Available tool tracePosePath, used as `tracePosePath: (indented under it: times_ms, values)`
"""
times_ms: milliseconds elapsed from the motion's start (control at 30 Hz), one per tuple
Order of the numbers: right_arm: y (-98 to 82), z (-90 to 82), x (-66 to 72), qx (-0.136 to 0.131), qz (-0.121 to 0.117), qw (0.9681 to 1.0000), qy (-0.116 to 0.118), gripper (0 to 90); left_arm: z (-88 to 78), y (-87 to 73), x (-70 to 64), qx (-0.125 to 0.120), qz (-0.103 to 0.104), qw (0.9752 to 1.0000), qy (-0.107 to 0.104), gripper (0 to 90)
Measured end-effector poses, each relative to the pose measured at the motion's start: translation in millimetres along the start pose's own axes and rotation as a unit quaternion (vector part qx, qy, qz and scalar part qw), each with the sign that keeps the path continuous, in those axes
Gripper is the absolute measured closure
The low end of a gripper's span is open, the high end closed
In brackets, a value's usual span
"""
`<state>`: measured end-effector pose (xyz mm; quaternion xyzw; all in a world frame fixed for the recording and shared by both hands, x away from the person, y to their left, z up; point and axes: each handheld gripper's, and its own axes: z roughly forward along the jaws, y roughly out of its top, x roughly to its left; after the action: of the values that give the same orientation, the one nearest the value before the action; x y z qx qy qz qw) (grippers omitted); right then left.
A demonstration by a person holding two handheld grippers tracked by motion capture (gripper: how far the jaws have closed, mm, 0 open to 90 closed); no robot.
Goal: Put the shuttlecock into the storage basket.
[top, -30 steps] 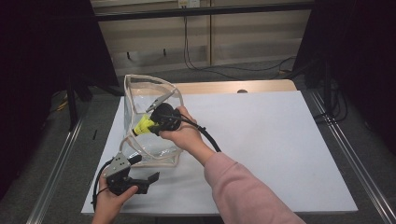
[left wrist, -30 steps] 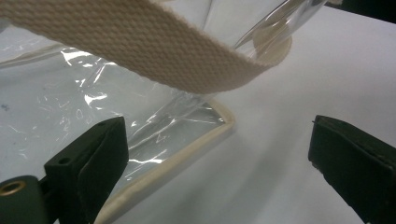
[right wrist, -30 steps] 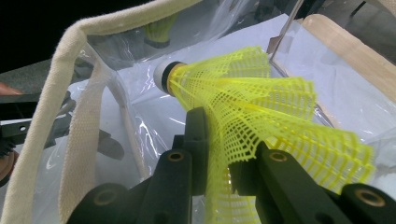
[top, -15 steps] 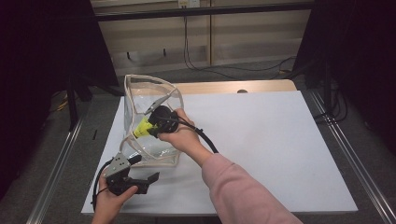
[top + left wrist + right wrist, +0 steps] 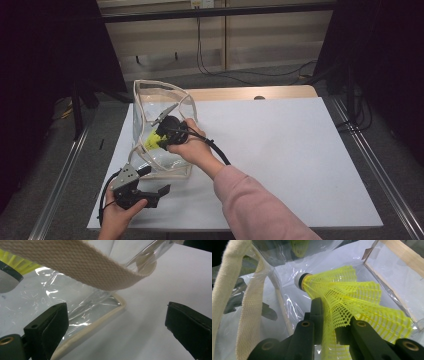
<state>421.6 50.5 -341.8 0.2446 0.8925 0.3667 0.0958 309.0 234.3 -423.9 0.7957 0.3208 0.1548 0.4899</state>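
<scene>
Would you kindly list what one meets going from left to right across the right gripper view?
Strap → left jaw → yellow shuttlecock → right jaw → wooden edge.

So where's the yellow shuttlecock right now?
The yellow shuttlecock is pinched by its skirt in the right gripper, inside the clear bag at the table's left in the high view.

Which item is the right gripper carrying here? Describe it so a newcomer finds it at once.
On the white table stands a clear bag with cream trim. Inside it, the right gripper pinches a shuttlecock: neon-yellow mesh skirt, white cap.
</scene>
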Motion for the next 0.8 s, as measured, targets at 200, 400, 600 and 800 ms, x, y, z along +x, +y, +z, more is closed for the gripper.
tracePosePath:
  times_ms: [200, 400, 600, 800]
  values:
    - [-0.5, 3.8, 0.7, 0.017, 0.000, 0.9998, 0.005, 78.5, 0.3, -0.3, -0.3, -0.001, 0.000, 1.0000, 0.001, 5.0]
    - [-3.6, 6.8, -2.2, 0.046, 0.023, 0.9986, 0.007, 63.9, 0.4, -0.3, 0.6, -0.002, 0.005, 1.0000, 0.002, 5.0]
    - [-3.2, 2.2, -1.9, 0.036, 0.032, 0.9987, 0.019, 62.4, -0.9, 0.0, -0.1, 0.000, -0.001, 1.0000, 0.001, 5.0]
    - [-3.8, -3.7, -4.5, 0.037, 0.036, 0.9986, 0.015, 59.7, -0.9, 0.1, 0.1, -0.001, 0.002, 1.0000, 0.003, 5.0]
